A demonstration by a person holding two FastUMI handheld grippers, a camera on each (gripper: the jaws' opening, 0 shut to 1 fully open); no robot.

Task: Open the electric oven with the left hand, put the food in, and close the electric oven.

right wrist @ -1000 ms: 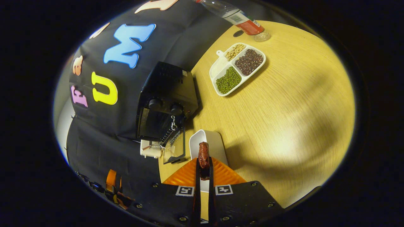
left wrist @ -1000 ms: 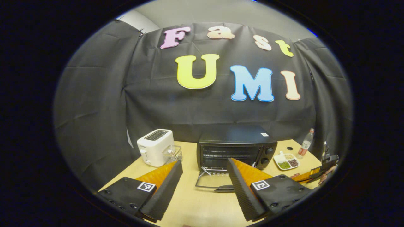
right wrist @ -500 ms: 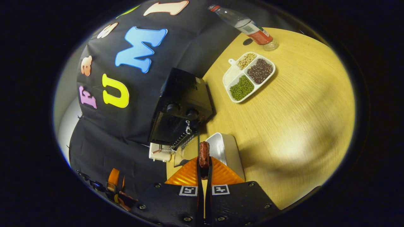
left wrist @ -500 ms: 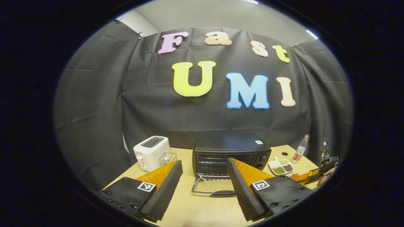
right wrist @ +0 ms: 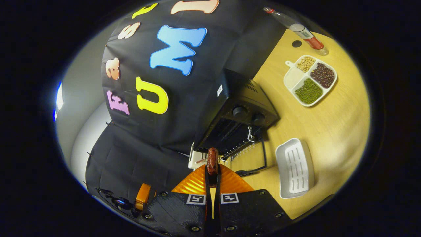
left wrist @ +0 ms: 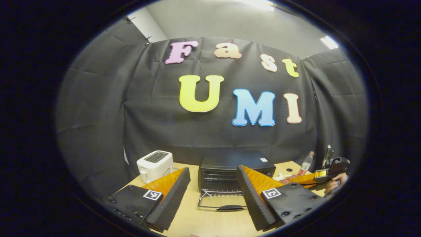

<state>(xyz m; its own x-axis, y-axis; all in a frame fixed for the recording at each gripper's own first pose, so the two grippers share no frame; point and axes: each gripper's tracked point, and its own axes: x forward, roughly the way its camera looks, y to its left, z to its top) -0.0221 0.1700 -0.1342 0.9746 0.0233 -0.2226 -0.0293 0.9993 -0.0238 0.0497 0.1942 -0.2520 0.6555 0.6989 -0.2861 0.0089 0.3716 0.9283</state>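
left gripper view: your left gripper sits low in the frame with its fingers spread wide apart and nothing between them. through that gap you see the electric oven at lower centre, standing near the back edge of the wooden table. its door is folded down flat toward you, handle at the near edge, with bare tabletop in front of it. a wire rack shows at the mouth of the cavity. a white toaster stands to the lower left, apart from the oven with a strip of table between. at lower right a bottle stands near the back edge, and your other gripper, held by a hand, reaches in from the right rim toward the oven.

right gripper view: the scene is tilted here. your right gripper at bottom centre has its fingers closed together, clamped on the food, a dark reddish sausage-like piece standing up out of the tips. the food hangs in front of the oven, whose open door lies just right of the tips. a white tray lies at lower right, apart from the door, close to the table's near edge. a divided dish of beans sits at upper right, with the bottle beyond it. open tabletop lies between dish, tray and oven.
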